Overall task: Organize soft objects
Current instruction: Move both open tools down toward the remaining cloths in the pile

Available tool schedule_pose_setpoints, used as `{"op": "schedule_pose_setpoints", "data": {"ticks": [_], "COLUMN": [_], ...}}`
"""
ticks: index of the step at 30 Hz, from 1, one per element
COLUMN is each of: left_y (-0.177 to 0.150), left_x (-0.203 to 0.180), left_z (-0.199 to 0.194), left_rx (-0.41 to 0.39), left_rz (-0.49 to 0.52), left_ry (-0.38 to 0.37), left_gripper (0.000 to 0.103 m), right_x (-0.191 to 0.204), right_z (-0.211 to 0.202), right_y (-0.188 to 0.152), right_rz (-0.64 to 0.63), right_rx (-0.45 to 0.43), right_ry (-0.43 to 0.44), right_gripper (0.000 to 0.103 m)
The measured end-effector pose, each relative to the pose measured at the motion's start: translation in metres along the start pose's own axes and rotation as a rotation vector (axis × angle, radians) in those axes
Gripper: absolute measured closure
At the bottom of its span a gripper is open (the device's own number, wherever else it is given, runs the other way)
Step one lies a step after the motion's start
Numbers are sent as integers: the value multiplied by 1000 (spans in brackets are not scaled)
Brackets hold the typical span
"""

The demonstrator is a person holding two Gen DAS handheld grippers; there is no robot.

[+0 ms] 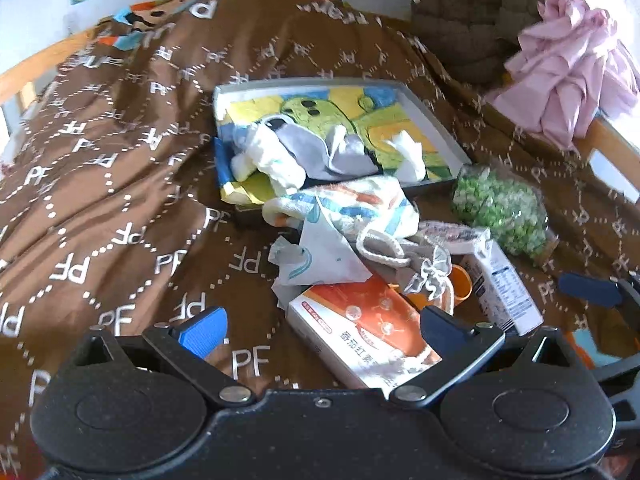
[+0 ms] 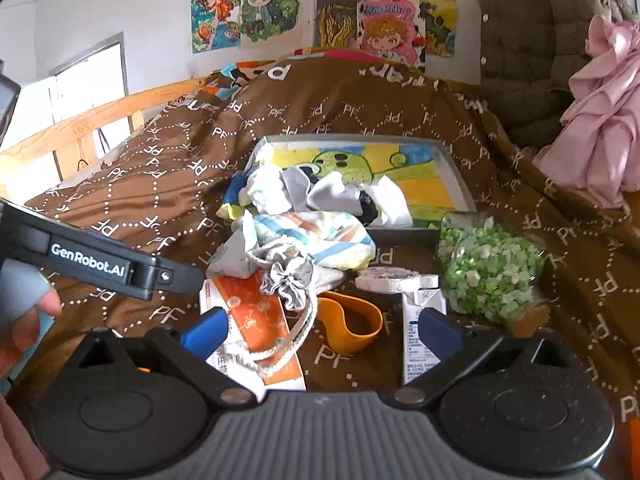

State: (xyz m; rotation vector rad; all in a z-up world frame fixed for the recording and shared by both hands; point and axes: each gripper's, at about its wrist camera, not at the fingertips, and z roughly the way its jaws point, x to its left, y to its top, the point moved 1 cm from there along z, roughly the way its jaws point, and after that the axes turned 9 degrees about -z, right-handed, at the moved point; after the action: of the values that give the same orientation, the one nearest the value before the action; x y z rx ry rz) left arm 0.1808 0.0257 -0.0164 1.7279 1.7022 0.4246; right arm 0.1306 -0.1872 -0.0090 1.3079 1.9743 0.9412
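Observation:
A grey tray (image 1: pixel 434 120) (image 2: pixel 454 168) with a cartoon picture inside lies on the brown bedspread and holds white and grey soft cloths (image 1: pixel 276 156) (image 2: pixel 304 190). In front of it lies a striped cloth (image 1: pixel 360 204) (image 2: pixel 316 236) and a grey drawstring pouch (image 1: pixel 420 264) (image 2: pixel 288 280) with a rope cord. My left gripper (image 1: pixel 320 326) is open and empty, low over an orange and white box (image 1: pixel 364 336). My right gripper (image 2: pixel 324 326) is open and empty, just short of the pouch's cord and an orange cup (image 2: pixel 352 324).
A bag of green bits (image 1: pixel 500 208) (image 2: pixel 492 272) lies right of the pile, a white carton (image 1: pixel 504 288) (image 2: pixel 420 336) beside it. Pink cloth (image 1: pixel 572 68) (image 2: pixel 600 120) and an olive jacket (image 2: pixel 532 32) sit at the far right. A wooden rail (image 2: pixel 100 116) runs along the left.

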Motion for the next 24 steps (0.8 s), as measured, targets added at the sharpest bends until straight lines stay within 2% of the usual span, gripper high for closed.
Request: {"op": "schedule_pose_setpoints", "data": {"ticks": [5,9,17,21,24], "left_y": [6,13,20,23,23], "left_x": [4,13,38,44,43], "left_z": [20,32,77,88,99], "left_rx": [25,24,106,108,138], "left_rz": [47,-2,-142,-215,-234], "left_ry": [-13,-37,-62,-109,-145], "left_gripper": [1,1,1,1,1], "right_x": [-7,-8,-2,6,12], "right_z": [22,39,65,74,80], "right_y": [0,3,0,0,1], "right_rz": [-5,-54,-168,-214,-251], "right_rx": [37,31,-4,-16,-25], "right_ry": [37,26,-4,16,19], "right_gripper": [0,0,0,0,0]}}
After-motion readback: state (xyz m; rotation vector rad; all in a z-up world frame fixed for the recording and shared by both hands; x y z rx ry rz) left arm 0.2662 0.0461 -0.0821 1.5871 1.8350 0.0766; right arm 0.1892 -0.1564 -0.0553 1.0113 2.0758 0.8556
